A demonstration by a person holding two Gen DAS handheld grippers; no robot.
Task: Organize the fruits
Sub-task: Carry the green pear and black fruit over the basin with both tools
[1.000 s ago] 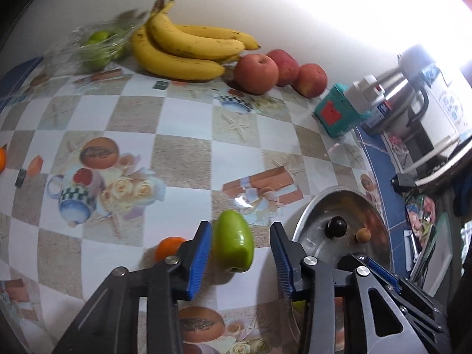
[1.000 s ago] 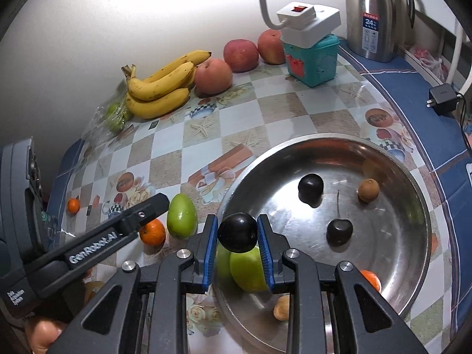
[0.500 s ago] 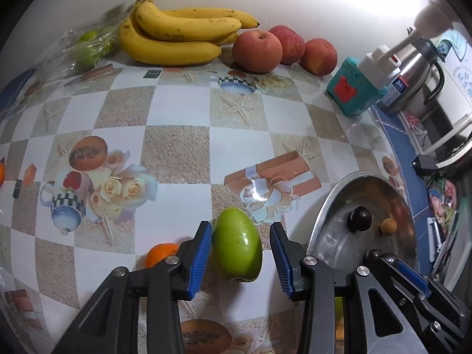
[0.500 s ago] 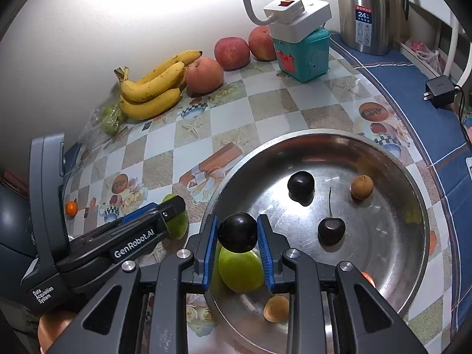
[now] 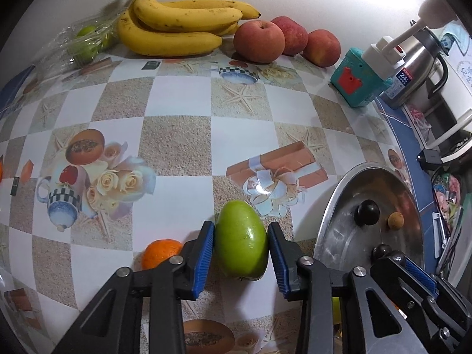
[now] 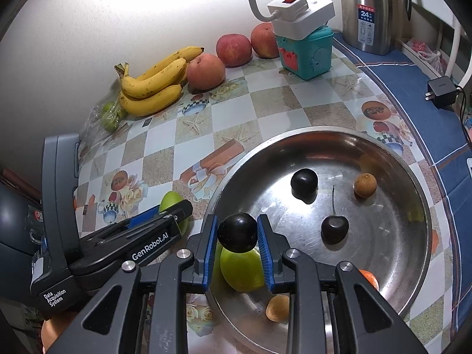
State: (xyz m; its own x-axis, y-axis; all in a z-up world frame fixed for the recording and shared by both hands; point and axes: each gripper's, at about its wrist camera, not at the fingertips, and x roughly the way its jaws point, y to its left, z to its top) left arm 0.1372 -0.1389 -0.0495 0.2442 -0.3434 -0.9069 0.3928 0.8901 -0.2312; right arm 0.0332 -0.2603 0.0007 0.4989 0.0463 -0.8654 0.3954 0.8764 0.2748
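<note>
My left gripper (image 5: 240,250) is shut on a green fruit (image 5: 241,239) resting on the tablecloth, left of the steel bowl (image 5: 330,221); the blue pads touch both its sides. An orange tangerine (image 5: 160,252) lies just left of it. My right gripper (image 6: 237,246) is shut on a dark plum (image 6: 237,232), held above the bowl's (image 6: 419,253) near left rim. Under it in the bowl lies another green fruit (image 6: 242,271). The left gripper also shows in the right wrist view (image 6: 177,215).
The bowl holds a dark plum (image 6: 304,183), a cherry (image 6: 334,228), two small brown fruits (image 6: 365,185) and a tangerine (image 6: 368,278). Bananas (image 5: 177,26), three apples (image 5: 259,41), bagged green fruits (image 5: 82,44), a teal box (image 5: 358,85) and a kettle (image 6: 370,8) line the back.
My left gripper moved forward around the green fruit and closed on it. My right gripper kept hold of the plum and barely moved.
</note>
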